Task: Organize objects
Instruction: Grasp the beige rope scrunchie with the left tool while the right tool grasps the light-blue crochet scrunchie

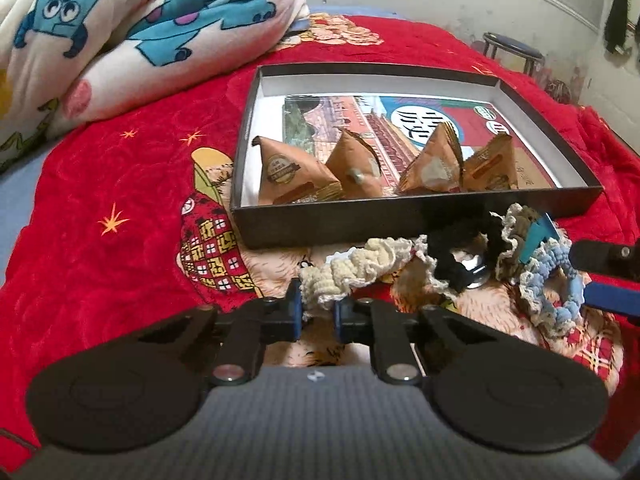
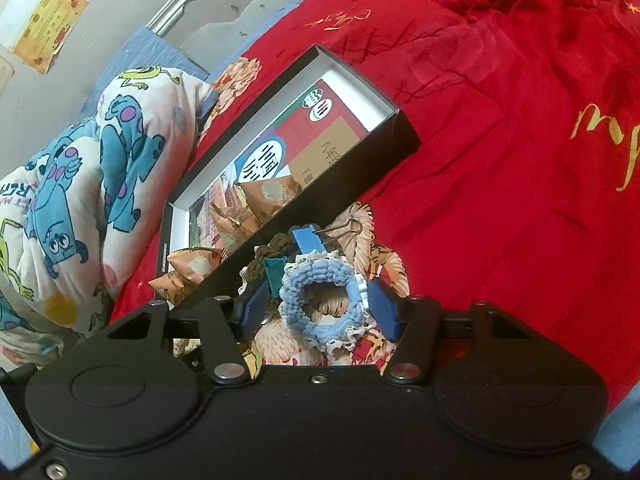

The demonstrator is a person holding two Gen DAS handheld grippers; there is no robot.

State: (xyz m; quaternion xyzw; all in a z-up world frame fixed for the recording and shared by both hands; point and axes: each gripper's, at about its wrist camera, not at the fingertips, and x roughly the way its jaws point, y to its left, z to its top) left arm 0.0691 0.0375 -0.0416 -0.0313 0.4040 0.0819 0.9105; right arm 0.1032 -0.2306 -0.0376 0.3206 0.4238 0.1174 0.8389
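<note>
Four snack packets (image 1: 296, 176) are already sitting in the box (image 1: 400, 216), while the cream scrunchie (image 1: 352, 268) is being pinched by the left gripper (image 1: 318, 312) and the blue scrunchie (image 2: 320, 300) is being straddled by the spread right gripper (image 2: 320, 312), clips still waiting outside.

Dim, warm indoor light; soft focus, strong fisheye bending at edges.

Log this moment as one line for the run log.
left gripper: fingers closing around cream scrunchie | right gripper: open, straddling blue scrunchie | box: four snack packets inside
</note>
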